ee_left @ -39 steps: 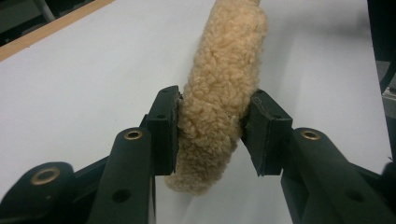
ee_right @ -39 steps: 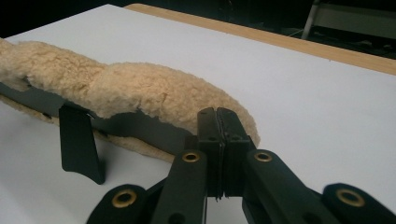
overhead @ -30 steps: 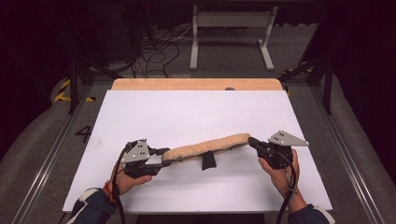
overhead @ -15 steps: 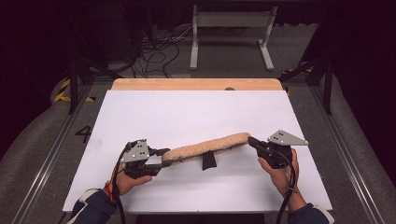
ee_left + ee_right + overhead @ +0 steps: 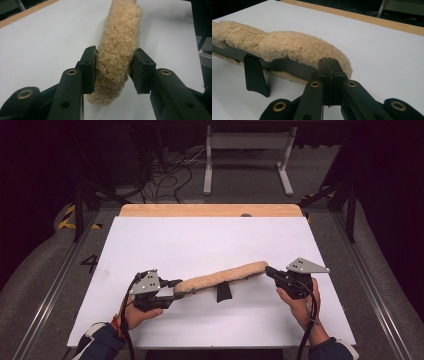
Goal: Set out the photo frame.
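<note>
Almost nothing is seen to have changed: across the earlier high views and the present one, the long tan fleece-covered pad with a black strap (image 5: 220, 277) is kept stretched in the same slanted line over the white counter (image 5: 210, 240), its left end low and its right end higher in the picture. Both hands are held in the same places as before, and no shift of the pad or of the short black tab hanging beneath its middle (image 5: 223, 292) can be made out.

The left tongs (image 5: 176, 290) are closed part-way on the left end of the pad; in the left gripper view the fleece (image 5: 117, 50) is seen squeezed between the two black pads (image 5: 89, 67), which press into it from both sides. The right tongs (image 5: 270, 271) are drawn fully together at the pad's right end; in the right gripper view the jaws stand flat against each other just below the fleece (image 5: 294, 46). Whether a thin edge of the strap is pinched there cannot be told.

This stillness is judged to mean that the pad is being held taut at both ends, with the next step not yet begun. Against the earlier frames, the only difference that might be claimed is too slight to be trusted
</note>
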`<state>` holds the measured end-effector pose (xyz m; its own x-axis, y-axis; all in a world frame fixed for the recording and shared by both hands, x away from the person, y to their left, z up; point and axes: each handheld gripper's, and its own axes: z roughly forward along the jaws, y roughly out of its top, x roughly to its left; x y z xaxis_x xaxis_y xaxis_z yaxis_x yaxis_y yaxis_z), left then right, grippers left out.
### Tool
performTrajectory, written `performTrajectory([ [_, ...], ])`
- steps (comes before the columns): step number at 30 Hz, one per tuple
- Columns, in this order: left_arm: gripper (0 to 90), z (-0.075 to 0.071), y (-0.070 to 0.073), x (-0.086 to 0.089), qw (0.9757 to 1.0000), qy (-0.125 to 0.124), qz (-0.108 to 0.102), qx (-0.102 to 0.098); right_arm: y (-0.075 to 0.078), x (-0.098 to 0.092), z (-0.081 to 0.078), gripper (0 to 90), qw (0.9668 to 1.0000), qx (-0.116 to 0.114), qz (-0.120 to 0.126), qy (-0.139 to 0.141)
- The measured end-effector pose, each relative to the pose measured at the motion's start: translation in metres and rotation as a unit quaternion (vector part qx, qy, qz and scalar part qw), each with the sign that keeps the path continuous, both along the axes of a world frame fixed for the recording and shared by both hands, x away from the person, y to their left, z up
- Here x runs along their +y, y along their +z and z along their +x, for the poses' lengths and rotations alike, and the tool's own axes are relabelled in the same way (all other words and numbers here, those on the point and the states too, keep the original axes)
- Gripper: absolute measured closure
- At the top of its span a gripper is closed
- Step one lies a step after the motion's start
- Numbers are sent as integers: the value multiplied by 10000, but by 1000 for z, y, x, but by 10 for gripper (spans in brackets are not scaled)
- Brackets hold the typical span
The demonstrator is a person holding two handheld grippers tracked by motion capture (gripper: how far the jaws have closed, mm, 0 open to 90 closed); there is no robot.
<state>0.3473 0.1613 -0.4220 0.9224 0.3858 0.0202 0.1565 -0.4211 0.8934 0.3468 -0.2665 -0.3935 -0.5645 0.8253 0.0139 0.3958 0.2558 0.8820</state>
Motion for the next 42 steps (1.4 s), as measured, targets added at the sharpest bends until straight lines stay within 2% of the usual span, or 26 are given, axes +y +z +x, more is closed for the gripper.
performTrajectory([
  [16, 615, -9, 1, -6, 9999, -52, 102, -69, 0, 3, 9, 900, 10000, 22, -13, -68],
  [20, 622, -10, 1, -8, 9999, -131, 93, -54, 0, 7, 14, 900, 9999, -91, -34, -109],
  [25, 627, -12, 2, -10, 9997, -199, 98, -63, 0, 10, 16, 900, 9998, -103, -3, -154],
  [27, 629, -13, 2, -12, 9996, -238, 120, -77, 0, 11, 16, 899, 9999, -86, 38, -106],
  [38, 643, -20, 3, -21, 9988, -427, 182, -145, -2, 33, 14, 870, 9998, -43, -128, 159],
  [42, 645, -22, 3, -24, 9984, -481, 239, -199, -1, 39, 13, 866, 9995, -32, -110, 294],
])
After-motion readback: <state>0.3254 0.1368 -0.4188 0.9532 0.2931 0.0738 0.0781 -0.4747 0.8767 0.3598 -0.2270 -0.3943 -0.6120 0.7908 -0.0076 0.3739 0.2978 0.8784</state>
